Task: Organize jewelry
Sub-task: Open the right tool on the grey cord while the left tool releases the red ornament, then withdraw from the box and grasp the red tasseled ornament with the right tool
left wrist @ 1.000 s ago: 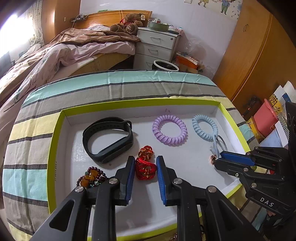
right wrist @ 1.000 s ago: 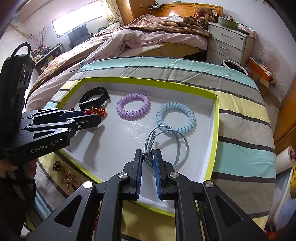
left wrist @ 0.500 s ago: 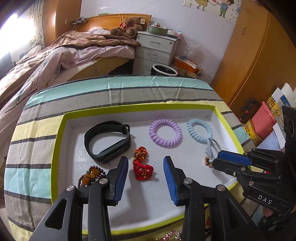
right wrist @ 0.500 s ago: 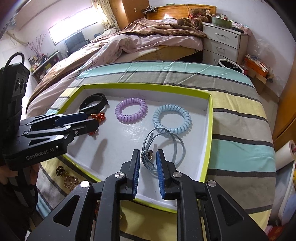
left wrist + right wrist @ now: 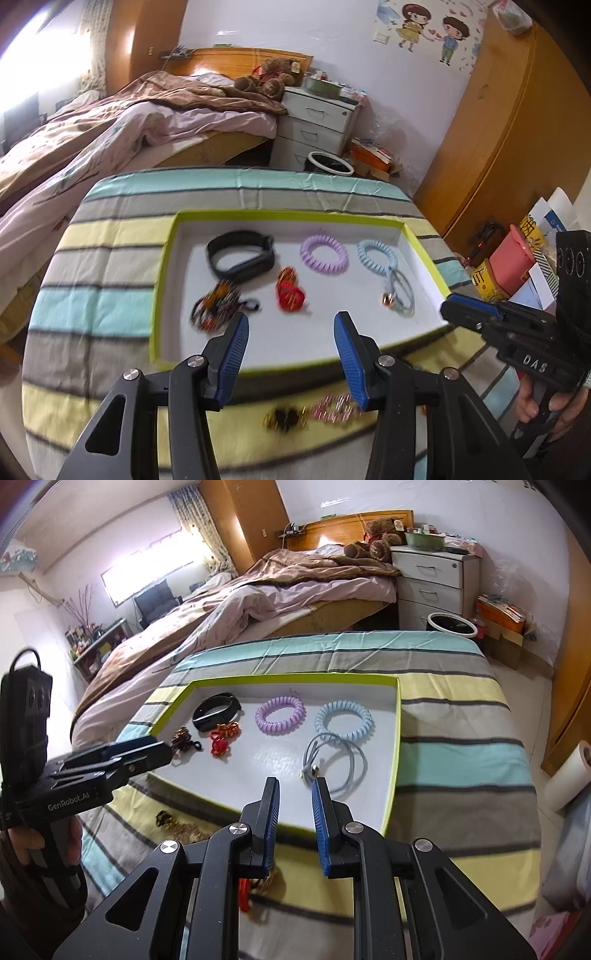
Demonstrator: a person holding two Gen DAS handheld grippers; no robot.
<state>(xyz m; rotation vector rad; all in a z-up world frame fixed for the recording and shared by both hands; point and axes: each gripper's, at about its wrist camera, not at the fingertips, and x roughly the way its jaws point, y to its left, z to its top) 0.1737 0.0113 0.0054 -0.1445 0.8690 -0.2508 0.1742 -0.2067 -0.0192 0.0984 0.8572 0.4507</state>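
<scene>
Six pieces of jewelry are laid out on the white floor of a shallow tray [image 5: 168, 258] with a lime-green rim, which is set on a striped cloth [image 5: 110, 254] in teal, grey and yellow. Along the far side a black band [image 5: 240, 258], a purple coil bracelet [image 5: 324, 254] and a blue coil bracelet [image 5: 376, 255] are lined up from left to right. Nearer the cameras, a dark beaded bracelet [image 5: 216, 304] is seen at the left, a red and gold ornament [image 5: 290, 293] in the middle, and a grey cord loop [image 5: 334, 762] with a small metal bead just below the blue coil. Outside the tray, on the cloth at its near edge, some gold and pink pieces [image 5: 310, 413] are left, blurred. The left gripper [image 5: 290, 354] is held above the near rim with its jaws opening wide and nothing between them. The right gripper [image 5: 294, 819] is held above the near right part of the tray, its jaws parted by a narrow gap with nothing clasped; the cord loop is seen just beyond its tips. Each gripper is grasped by a hand [image 5: 546, 410] at its handle. A bed [image 5: 258, 602] and a white drawer unit [image 5: 432, 579] are seen behind.
</scene>
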